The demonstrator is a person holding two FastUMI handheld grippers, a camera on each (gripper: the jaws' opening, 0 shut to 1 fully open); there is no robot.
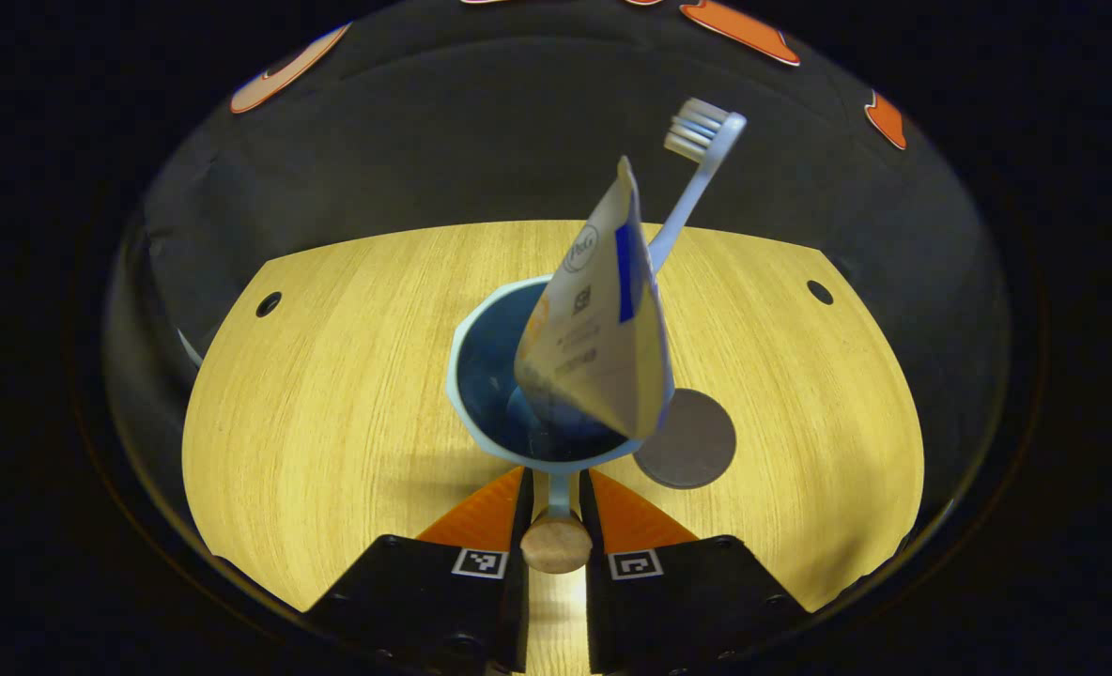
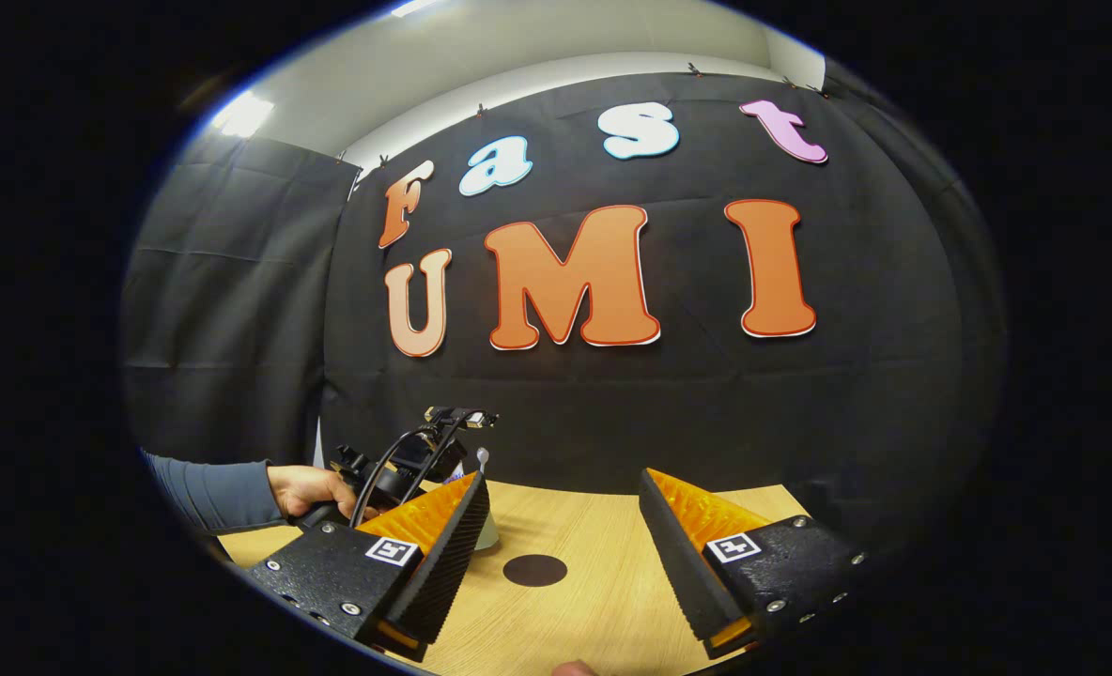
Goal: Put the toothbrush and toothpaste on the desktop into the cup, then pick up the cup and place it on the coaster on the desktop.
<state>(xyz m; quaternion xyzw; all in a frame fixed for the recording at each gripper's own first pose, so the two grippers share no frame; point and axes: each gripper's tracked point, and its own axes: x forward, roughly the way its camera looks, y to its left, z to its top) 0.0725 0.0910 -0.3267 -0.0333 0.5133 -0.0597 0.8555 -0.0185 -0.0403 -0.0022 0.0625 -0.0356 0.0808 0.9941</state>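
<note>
Left gripper view: left gripper (image 1: pixel 556 498) pinches cup (image 1: pixel 495 376) by its thin handle w/ toothbrush (image 1: pixel 697 178) & toothpaste (image 1: pixel 598 329) inside, top-heavy, tippy, coaster (image 1: pixel 697 446) just right; right gripper (image 2: pixel 561 554) wide open.

Light wooden tabletop (image 1: pixel 331 394); two small dark holes (image 1: pixel 269 304) near its far corners

A light, yellowish wood-grain desktop (image 1: pixel 331 404) has a small dark hole near each far corner. A flat, round, dark grey coaster (image 1: pixel 692 441) lies directly on it. Whether the pale blue cup (image 1: pixel 481 376) just beside the coaster touches the wood cannot be told.
</note>
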